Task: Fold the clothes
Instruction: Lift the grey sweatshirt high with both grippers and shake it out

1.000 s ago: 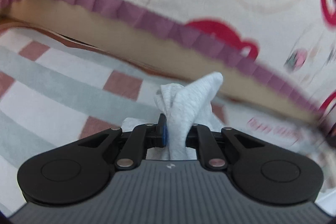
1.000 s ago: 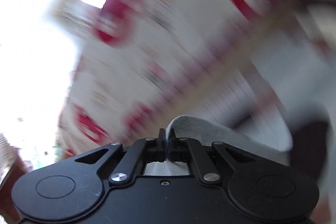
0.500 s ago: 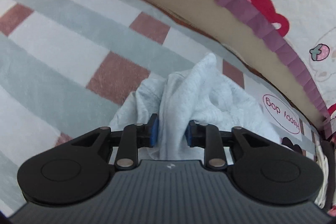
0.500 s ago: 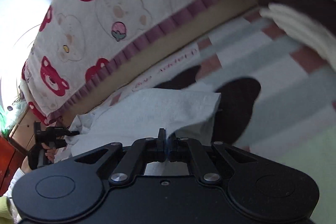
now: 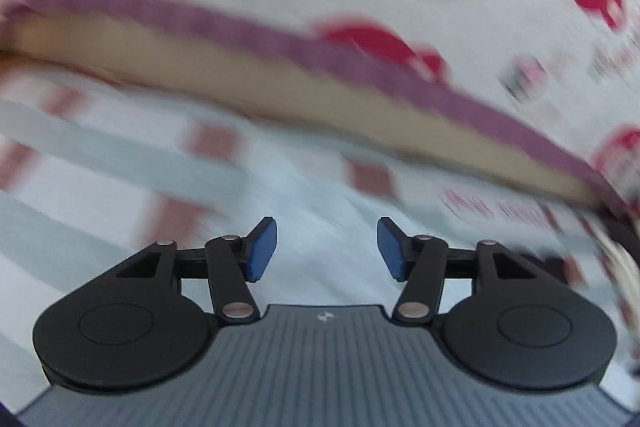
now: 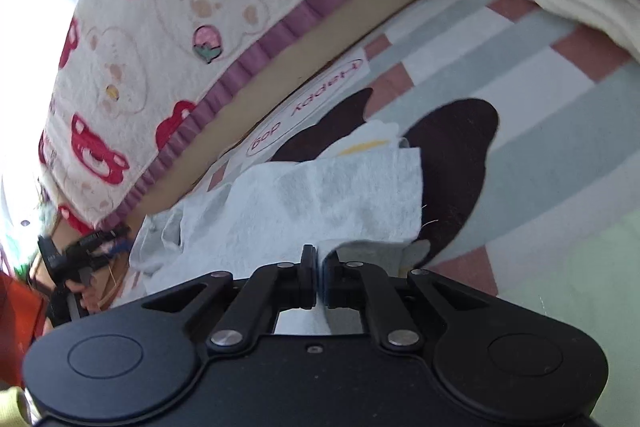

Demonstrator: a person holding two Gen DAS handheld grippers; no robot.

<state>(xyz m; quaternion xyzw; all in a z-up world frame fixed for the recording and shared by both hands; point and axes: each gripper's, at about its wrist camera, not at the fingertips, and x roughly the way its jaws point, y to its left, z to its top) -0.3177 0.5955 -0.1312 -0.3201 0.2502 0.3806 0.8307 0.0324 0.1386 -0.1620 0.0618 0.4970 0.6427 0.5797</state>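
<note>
Grey garment (image 6: 328, 195) edge pinched by right gripper (image 6: 319, 283); left gripper (image 5: 326, 249) gapes.

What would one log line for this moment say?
left claw: open, empty | right claw: shut on grey garment | garment lies on checked rug | fold unfinished

text: "Happy dog" in red letters, seen upside down | on: white oval label (image 6: 308, 107) of the striped rug (image 6: 540, 131) | left wrist view: red lettering on the rug was too blurred to read | other text: none legible
</note>
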